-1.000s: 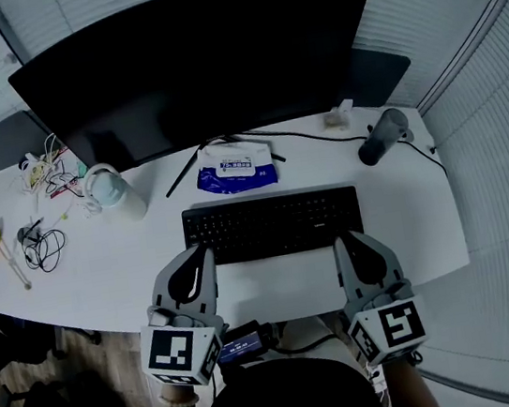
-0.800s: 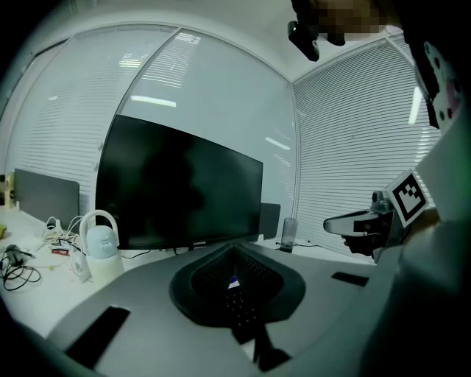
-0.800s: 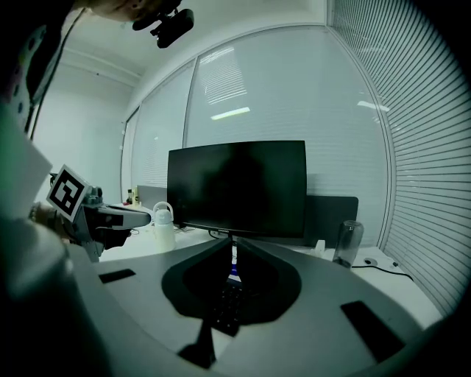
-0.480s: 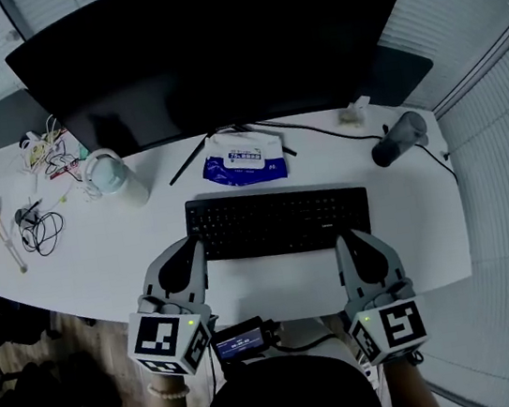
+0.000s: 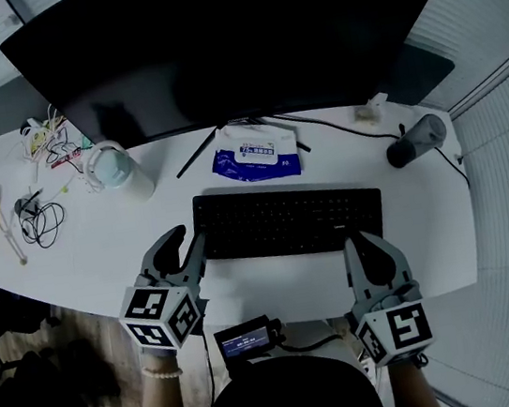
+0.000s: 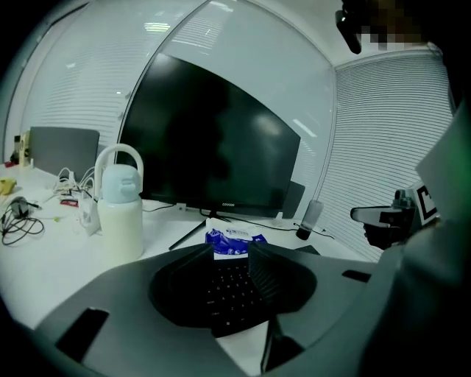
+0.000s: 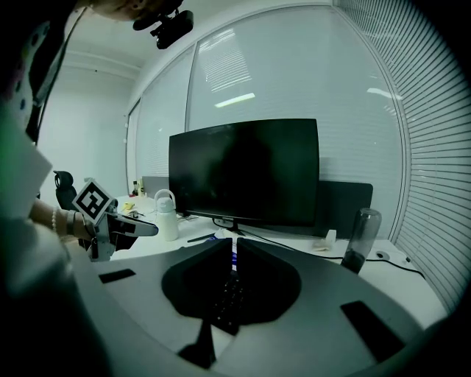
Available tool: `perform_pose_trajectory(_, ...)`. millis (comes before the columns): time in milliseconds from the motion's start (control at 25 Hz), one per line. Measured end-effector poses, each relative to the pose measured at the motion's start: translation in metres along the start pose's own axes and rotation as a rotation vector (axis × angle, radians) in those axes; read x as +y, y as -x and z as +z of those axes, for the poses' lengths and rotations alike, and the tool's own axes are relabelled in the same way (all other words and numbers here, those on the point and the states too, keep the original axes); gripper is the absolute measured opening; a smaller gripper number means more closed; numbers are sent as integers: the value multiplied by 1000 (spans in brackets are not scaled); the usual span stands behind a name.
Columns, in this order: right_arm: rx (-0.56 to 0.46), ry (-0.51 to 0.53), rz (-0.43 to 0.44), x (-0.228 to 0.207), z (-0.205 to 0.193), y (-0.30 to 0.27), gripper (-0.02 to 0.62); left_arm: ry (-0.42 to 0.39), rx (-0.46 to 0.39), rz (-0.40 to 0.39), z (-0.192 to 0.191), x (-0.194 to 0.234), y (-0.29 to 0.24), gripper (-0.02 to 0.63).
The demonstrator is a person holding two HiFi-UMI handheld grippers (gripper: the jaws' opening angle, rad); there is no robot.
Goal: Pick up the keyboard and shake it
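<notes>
The black keyboard (image 5: 287, 219) lies flat on the white desk (image 5: 101, 254), in front of the monitor. My left gripper (image 5: 185, 244) hovers at the keyboard's near left corner, tilted, and its jaws have just been opening with nothing between the pads. In the left gripper view the keys (image 6: 229, 286) show through the gap of that gripper (image 6: 232, 254). My right gripper (image 5: 366, 240) is shut and empty, just off the keyboard's near right edge. In the right gripper view its jaws (image 7: 234, 247) stand together above the keys (image 7: 224, 296).
A wide dark monitor (image 5: 221, 42) stands behind the keyboard. A blue-and-white wipes packet (image 5: 255, 153) lies at its stand. A white handled bottle (image 5: 117, 173) stands to the left, a dark cylinder (image 5: 416, 140) to the right. Tangled cables (image 5: 39, 220) lie far left.
The left gripper has dropped, rolled and shifted left, and its jaws have parted. The right gripper has moved a little toward the desk's near edge and stays shut.
</notes>
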State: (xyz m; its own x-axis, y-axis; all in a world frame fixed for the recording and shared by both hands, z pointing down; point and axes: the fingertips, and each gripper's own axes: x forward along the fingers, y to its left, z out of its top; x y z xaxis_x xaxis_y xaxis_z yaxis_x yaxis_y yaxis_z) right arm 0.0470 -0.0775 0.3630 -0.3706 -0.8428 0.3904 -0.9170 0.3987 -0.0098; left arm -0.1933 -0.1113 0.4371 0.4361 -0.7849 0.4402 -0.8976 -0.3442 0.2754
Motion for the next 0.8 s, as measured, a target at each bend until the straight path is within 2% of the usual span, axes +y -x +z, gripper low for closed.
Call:
perform_pose_trajectory(80,11,-1,-4,-3,-4,-2,43,36,38,-18,-12,8,-8,162)
perform_pose_trajectory(240,35,-16,-22,-10,-12,-3,43,106,109,-28,-33,21,-25,178)
perform_pose_trajectory(600,63,-41,-52,-18,-22,-5,43,119,254,-10,-74,35,-54,219)
perform_pose_trajectory(800,85,-37,-62,-24,-29,-3,43,151,285,-6,-85,41,-62,221)
